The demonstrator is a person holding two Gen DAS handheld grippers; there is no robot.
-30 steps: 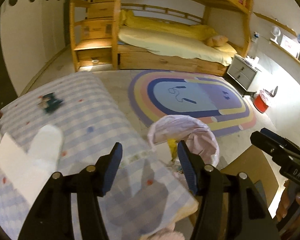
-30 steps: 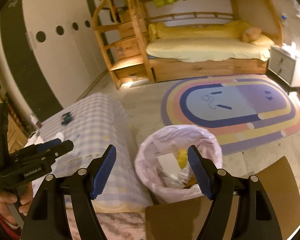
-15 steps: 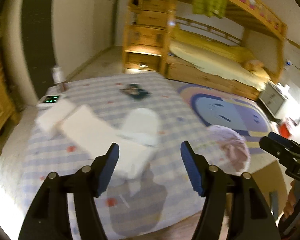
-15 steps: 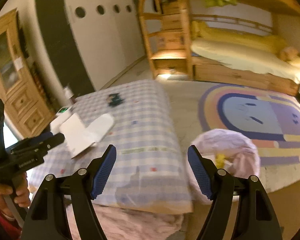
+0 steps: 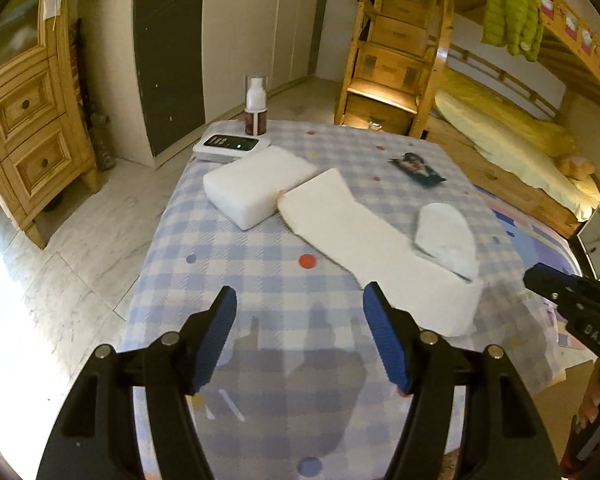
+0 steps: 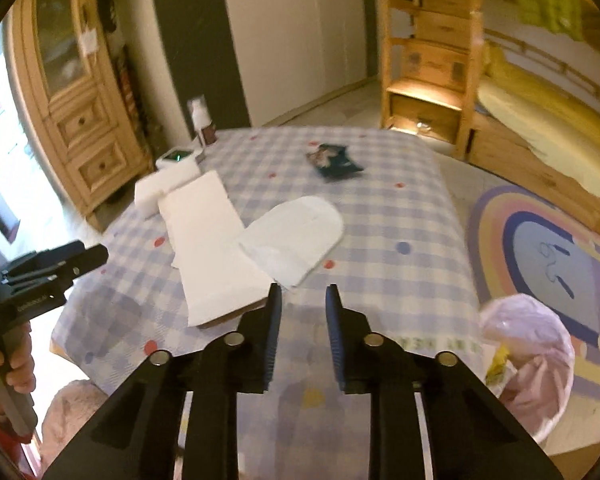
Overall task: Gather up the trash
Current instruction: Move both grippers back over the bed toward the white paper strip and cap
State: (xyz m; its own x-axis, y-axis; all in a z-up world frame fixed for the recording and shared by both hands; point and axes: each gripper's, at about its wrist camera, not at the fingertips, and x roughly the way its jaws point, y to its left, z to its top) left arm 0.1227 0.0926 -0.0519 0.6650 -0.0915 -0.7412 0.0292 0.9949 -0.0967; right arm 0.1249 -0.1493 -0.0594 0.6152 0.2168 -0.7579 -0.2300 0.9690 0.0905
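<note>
Right wrist view: the right gripper is hovering over the checked tablecloth, jaws just narrowing with nothing between them; the left gripper is gaping empty. Beyond are lying the white paper, rounded white piece and dark wrapper.

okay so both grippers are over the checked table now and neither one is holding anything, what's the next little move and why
Probably ease the right gripper forward and down onto the near edge of the rounded white piece, opening a little first. Its jaws have just been closing with nothing between them, and that piece lies just ahead of its tips, with the lined bin close on its right. The left gripper is open and empty.
</note>
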